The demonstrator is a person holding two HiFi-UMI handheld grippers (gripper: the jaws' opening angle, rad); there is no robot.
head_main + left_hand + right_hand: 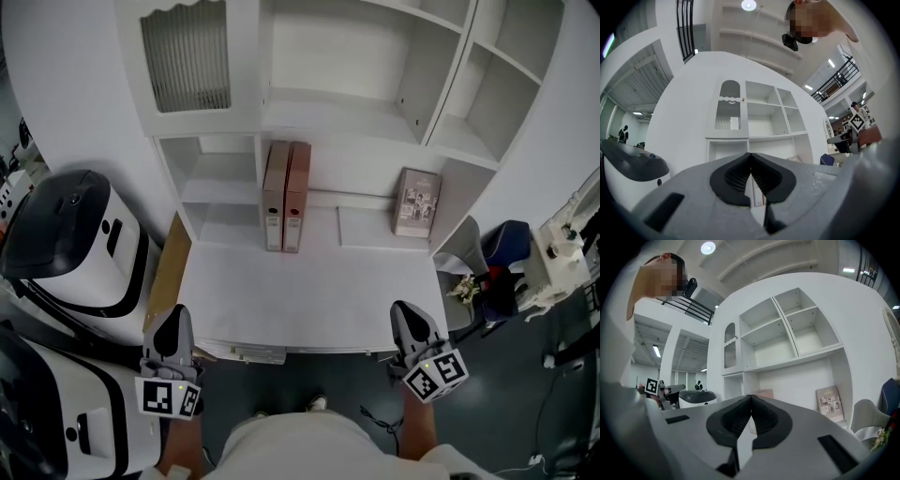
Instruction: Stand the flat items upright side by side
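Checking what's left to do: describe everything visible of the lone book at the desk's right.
The book is thin and pale pinkish-beige, with dark pictures on its cover; the print is too small to read. It stands on its lower edge on the white desk, cover facing out, apparently leaning on the rear wall near the desk's right end. It is apart from the two binders, and nothing grips it.

Setting: large open lab or workshop hall. Indicators: high ceiling with round lamp at top centre, mezzanine railing at right, rounded white machines at left, free-standing white shelf unit at centre.
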